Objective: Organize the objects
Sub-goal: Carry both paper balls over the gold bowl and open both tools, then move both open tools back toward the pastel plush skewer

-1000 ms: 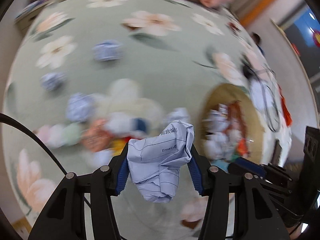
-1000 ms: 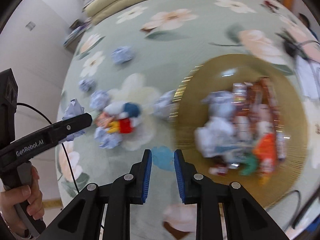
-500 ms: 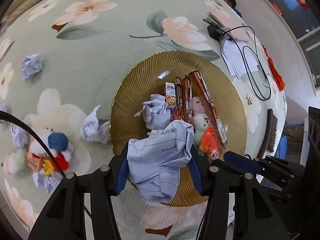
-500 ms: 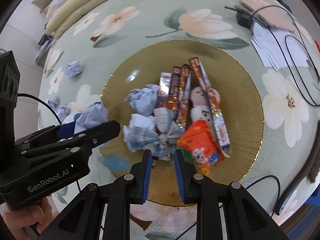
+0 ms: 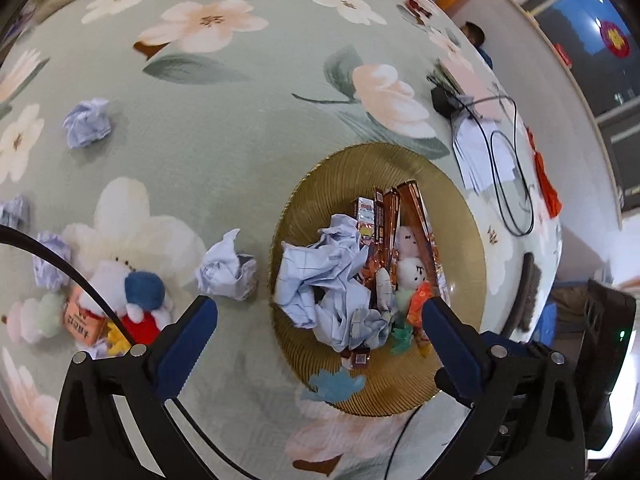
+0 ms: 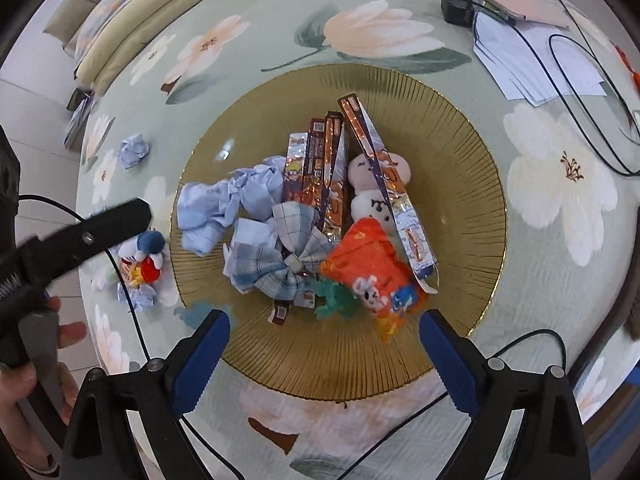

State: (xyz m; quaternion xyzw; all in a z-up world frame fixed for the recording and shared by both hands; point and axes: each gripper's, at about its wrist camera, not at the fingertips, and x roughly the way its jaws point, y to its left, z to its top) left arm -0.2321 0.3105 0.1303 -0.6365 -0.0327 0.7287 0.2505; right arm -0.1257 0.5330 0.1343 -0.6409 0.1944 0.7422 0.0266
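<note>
A gold ribbed plate (image 5: 460,240) (image 6: 460,160) on the flowered cloth holds crumpled paper (image 5: 316,264) (image 6: 216,204), snack packs (image 6: 332,168), a white plush (image 6: 376,184), a plaid bow (image 6: 280,264) and an orange packet (image 6: 372,268). My left gripper (image 5: 316,312) hovers above the plate's near left part, its jaws opening wide with nothing between the pads. My right gripper (image 6: 324,324) hangs over the plate's near rim, jaws also opening and holding nothing. Left of the plate lie a paper ball (image 5: 228,268), a blue-and-red plush toy (image 5: 136,292) and a further paper ball (image 5: 88,122).
Loose papers (image 6: 532,52), a black charger (image 6: 456,10) and cables (image 6: 580,120) lie right of the plate. Cushions (image 6: 132,28) sit at the far left. A hand (image 6: 24,360) grips the left tool's handle. More paper balls (image 5: 50,256) and a small orange box (image 5: 82,320) lie left.
Both grippers swung over the plate. The left one let go of its paper ball, which now lies in the plate. The right jaws went from shut to wide apart.
</note>
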